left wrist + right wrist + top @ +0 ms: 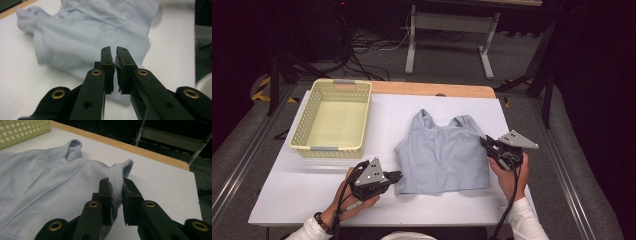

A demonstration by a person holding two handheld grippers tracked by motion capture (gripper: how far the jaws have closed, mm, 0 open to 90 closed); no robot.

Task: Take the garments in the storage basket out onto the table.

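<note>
Knit crop top (443,156), soft & light: L gripper (113,53) pinches hem corner between jaws, R gripper (116,185) clamps side edge; hold opposite edges to prevent sagging.

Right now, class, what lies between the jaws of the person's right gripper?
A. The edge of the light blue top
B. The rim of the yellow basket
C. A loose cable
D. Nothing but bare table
A: in the right gripper view, the right gripper has a fold of the light blue top pinched between its black jaws, while the yellow basket stands apart at the table's far left.
</note>
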